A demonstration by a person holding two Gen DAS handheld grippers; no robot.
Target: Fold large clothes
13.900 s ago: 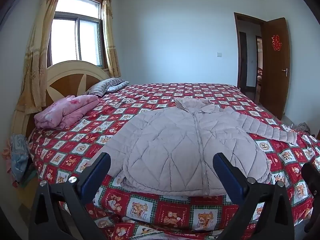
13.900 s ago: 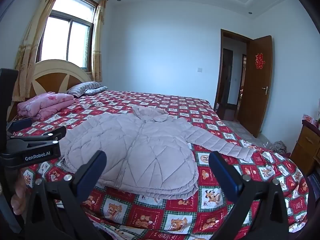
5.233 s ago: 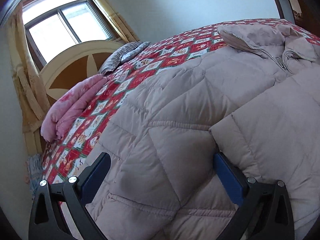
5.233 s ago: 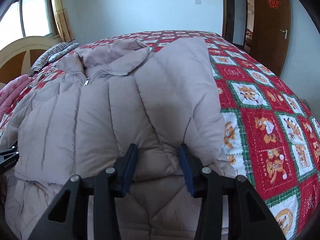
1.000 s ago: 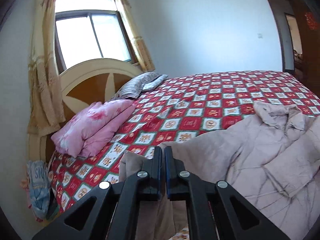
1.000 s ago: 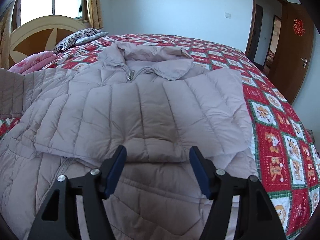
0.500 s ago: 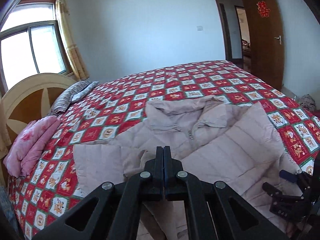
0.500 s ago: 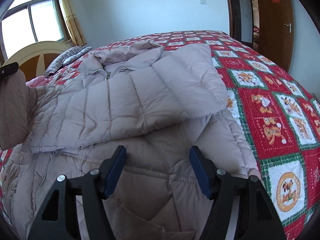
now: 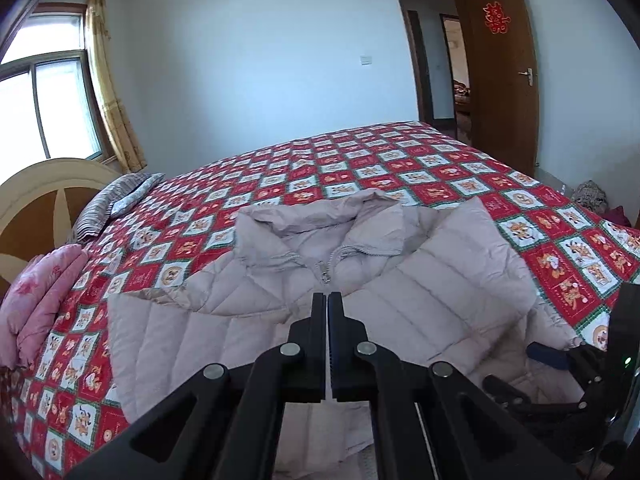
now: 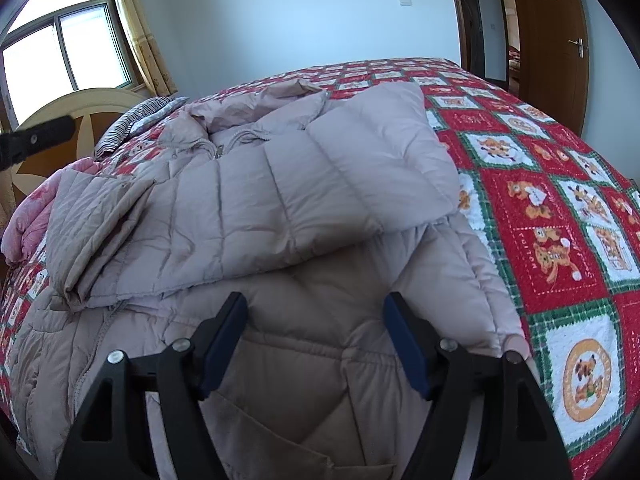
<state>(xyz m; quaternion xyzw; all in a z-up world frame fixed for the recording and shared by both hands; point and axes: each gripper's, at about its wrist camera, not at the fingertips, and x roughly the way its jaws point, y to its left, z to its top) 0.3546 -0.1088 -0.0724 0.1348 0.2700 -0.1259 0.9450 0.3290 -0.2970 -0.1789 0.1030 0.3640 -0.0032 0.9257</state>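
A pale pink quilted jacket (image 9: 420, 292) lies front up on the bed, collar toward the far side. Its right sleeve (image 10: 320, 184) is folded across the chest. Its left sleeve (image 9: 168, 344) is also laid inward and lies flat at the left (image 10: 100, 220). My left gripper (image 9: 327, 300) is shut just above the chest near the zipper. No fabric shows between its fingers, and in the right wrist view its tip (image 10: 70, 126) stands clear of the sleeve. My right gripper (image 10: 316, 312) hovers over the jacket's lower front. Its jaws are opening and the pads press on nothing.
The red cartoon-patterned bedspread (image 9: 400, 160) surrounds the jacket. A folded pink quilt (image 9: 44, 300), a striped pillow (image 9: 116, 204) and the wooden headboard (image 9: 36, 196) are at the left. A brown door (image 9: 504, 72) stands open at the far right, with a bundle (image 9: 592, 196) on the floor.
My left gripper swung from the bed's left side to over the jacket's chest, bringing the left sleeve, which now lies flat. The right jaws spread a little wider.
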